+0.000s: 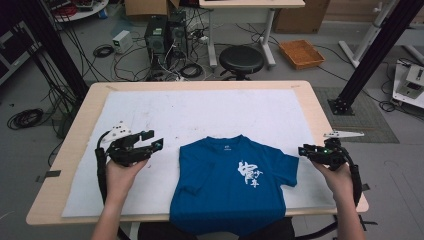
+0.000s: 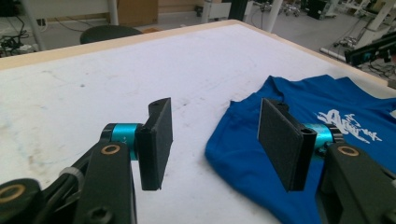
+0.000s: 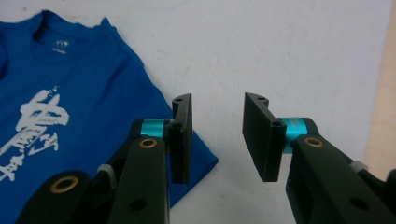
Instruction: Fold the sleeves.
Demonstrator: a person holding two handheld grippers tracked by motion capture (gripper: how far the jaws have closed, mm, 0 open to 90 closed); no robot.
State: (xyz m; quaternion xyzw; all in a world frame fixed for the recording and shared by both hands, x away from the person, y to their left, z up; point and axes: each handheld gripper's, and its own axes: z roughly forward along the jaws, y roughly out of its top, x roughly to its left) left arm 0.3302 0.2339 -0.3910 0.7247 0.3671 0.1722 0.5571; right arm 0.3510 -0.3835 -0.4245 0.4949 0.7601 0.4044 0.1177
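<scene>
The blue shirt (image 1: 232,185) lay flat on the white cloth (image 1: 200,115) at the near edge of the desk (image 1: 305,95), collar toward the far edge and hem hanging over the near edge, so its long axis ran from near to far. The left claw (image 1: 152,145) hovered off the shirt's left sleeve, the right claw (image 1: 306,151) just beside the right sleeve; each had the shirt lying inward from it, toward the middle of the desk. The right claw looked the closer of the two to cloth.

Both claws stood wide apart, holding nothing.

The left gripper view showed the left claw (image 2: 215,140) aimed along the sleeve's edge, with the shirt (image 2: 261,158) under its right-hand jaw. The right gripper view showed the sleeve corner (image 3: 201,163) just under the right claw (image 3: 217,140). The high view alone showed the hem over the edge.
</scene>
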